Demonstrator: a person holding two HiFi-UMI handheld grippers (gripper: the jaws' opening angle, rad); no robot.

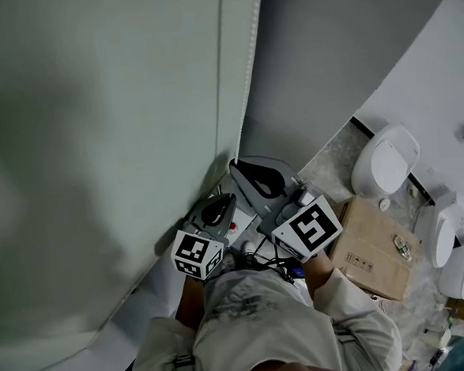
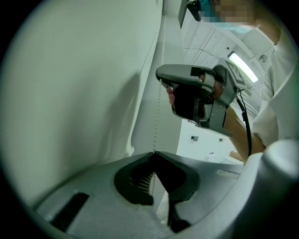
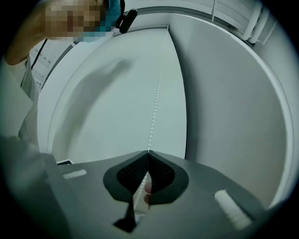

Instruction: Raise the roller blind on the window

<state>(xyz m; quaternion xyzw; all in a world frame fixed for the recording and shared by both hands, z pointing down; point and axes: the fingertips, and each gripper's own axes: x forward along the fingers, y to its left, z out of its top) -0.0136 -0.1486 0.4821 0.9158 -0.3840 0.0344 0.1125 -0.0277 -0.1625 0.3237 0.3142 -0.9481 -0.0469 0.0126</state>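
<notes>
1. Locate the roller blind [image 3: 117, 107]. It hangs lowered over the window, and its pale fabric fills the view ahead of both grippers, so judge the raising as far from complete.
2. Locate the bead chain [image 3: 158, 93]. It hangs straight down along the blind's side edge, just beside the plain wall [image 3: 224, 102]. It appears to be the blind's only drive, which is why both tools are on it.
3. Check the left gripper [image 2: 154, 153]. Its jaws are closed together on the bead chain, which leaves the tips and rises in a straight line.
4. Check the right gripper [image 3: 148, 151]. Its jaws are likewise clamped on the bead chain. In the left gripper view it sits higher up than the left one. This stacked hold suits a hand-over-hand pull (whether both grip the same strand of the loop cannot be told).
5. Note the markings. No readable brand or text appears anywhere. Only the square markers on each gripper's cube show, and the cardboard box [image 1: 375, 250] on the floor carries no legible print.
</notes>
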